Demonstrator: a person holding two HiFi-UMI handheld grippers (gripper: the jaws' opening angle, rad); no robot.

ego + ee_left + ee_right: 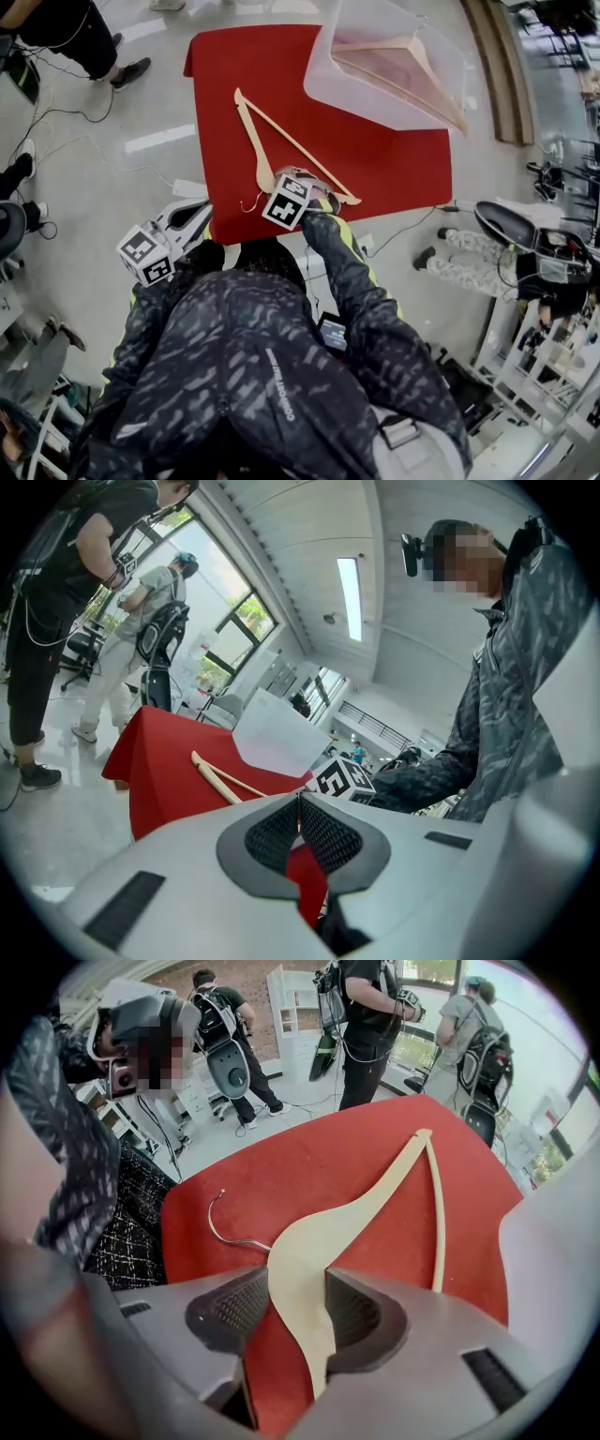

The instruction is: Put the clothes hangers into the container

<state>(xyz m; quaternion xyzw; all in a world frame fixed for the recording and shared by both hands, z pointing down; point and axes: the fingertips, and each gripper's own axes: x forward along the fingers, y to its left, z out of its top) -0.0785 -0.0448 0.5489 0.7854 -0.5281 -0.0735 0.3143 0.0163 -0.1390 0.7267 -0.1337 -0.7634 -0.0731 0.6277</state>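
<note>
The right gripper [298, 1286] clasped the hanger [367, 1196] at its thick middle; it looked light, stiff, rather smooth. The left gripper [300, 801] was closed, empty.

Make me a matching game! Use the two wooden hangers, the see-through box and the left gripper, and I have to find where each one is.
Things:
1. pale wooden hanger with wire hook
2. second pale wooden hanger
3. clear plastic container
4. left gripper

Places or states:
A. jaws together, holding nothing
B. inside the container
C. on the far corner of the red table
D. between the jaws of the right gripper

Pairs: 1-D, 2-B, 3-C, 4-A
</note>
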